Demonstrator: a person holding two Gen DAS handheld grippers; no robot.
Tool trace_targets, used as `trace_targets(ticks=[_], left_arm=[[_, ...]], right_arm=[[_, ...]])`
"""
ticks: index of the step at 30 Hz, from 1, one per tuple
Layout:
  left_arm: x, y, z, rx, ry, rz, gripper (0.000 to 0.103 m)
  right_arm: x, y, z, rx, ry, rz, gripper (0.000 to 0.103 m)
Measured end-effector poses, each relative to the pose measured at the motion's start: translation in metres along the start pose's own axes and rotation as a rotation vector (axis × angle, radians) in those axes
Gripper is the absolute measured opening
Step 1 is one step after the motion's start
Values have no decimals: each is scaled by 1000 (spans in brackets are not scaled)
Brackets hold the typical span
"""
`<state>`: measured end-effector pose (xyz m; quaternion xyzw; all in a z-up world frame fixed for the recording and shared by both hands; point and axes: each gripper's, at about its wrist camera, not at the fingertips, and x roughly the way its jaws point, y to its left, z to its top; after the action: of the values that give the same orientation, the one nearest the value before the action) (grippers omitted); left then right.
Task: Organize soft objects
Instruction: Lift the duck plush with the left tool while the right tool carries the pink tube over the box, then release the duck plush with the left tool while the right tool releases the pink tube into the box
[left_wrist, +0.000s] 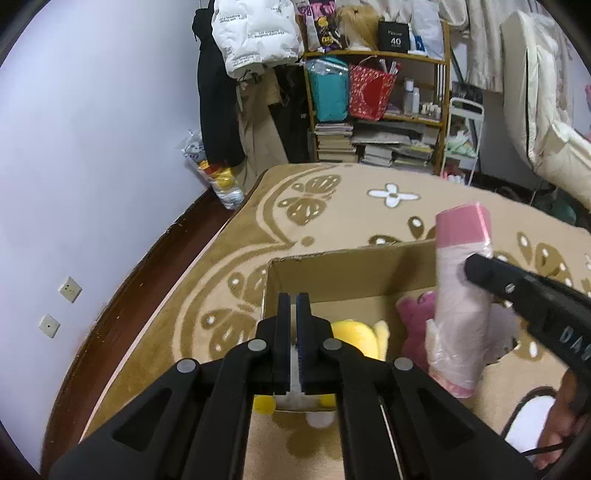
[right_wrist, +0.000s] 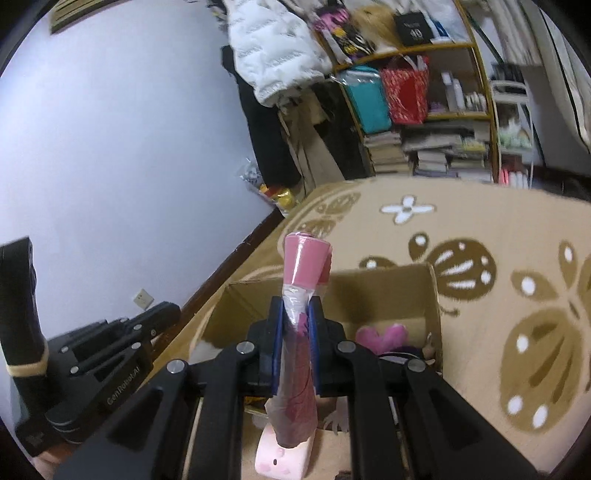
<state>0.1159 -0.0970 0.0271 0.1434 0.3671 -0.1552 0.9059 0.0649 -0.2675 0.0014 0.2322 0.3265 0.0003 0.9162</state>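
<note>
Two grippers over a box of soft toys

Two grippers hang above a brown cardboard box (left_wrist: 343, 273) that sits on a tan rug (left_wrist: 332, 206) with brown butterflies. The left gripper (left_wrist: 293, 306) has its fingers pressed together. Something white shows low between them, but I cannot tell what it is. The right gripper (right_wrist: 297, 314) has its fingers pinching a long soft thing in a clear plastic bag (right_wrist: 297, 350). This pink roll (left_wrist: 461, 280) stands almost upright. Its top end is a darker pink, and its bottom end is a pale pink block with small dots on it. It is held above the near right part of the box, not down inside.

Inside the box lie more soft things. A yellow plush toy (left_wrist: 356, 338) sits near the middle, just past the left gripper's fingers. A pink plush toy (right_wrist: 382, 338) lies at the right side of the box, beside the box wall.

Behind the rug stands a wooden shelf (left_wrist: 380, 55) with books, a red bag and a blue-green bag. A white puffy coat (left_wrist: 258, 33) hangs beside it, next to the plain wall (left_wrist: 92, 147).
</note>
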Motion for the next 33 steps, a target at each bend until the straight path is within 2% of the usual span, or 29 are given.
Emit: trace_targets(ticks=[2, 6, 9, 12, 14, 15, 16, 18, 20, 22, 27, 30, 33], left_arm=[[2, 0, -2, -3, 3, 13, 6], [5, 6, -5, -36, -2, 25, 14], [6, 12, -7, -58, 9, 36, 18], [4, 16, -9, -64, 18, 43, 29], [1, 19, -12, -64, 18, 54, 33], [-1, 19, -12, -65, 18, 61, 38], [-3, 21, -13, -68, 18, 66, 48], [-9, 25, -15, -83, 6, 76, 56], [-13, 28, -16, -97, 0, 76, 59], [-16, 32, -17, -110, 0, 76, 75], [-26, 36, -22, -116, -18, 134, 100], [-32, 38, -24, -126, -37, 134, 102], [-35, 40, -25, -141, -30, 108, 102]], right_arm=[[2, -4, 1, 15, 15, 4, 16], [5, -11, 0, 32, 34, -48, 21], [5, -17, -2, 48, 50, -45, 23], [1, -17, -3, 45, 46, -57, 34], [-3, -15, -3, 37, 41, -57, 41], [-4, -14, -3, 35, 41, -55, 43], [-6, -13, -4, 29, 41, -57, 45], [-8, -11, -5, 19, 41, -67, 51], [-11, -10, -6, 13, 37, -71, 58], [-15, -9, -7, 8, 33, -71, 62], [-27, -5, -9, -11, 15, -91, 81], [-35, -3, -10, -21, -5, -103, 92], [-41, -1, -13, -40, -10, -117, 92]])
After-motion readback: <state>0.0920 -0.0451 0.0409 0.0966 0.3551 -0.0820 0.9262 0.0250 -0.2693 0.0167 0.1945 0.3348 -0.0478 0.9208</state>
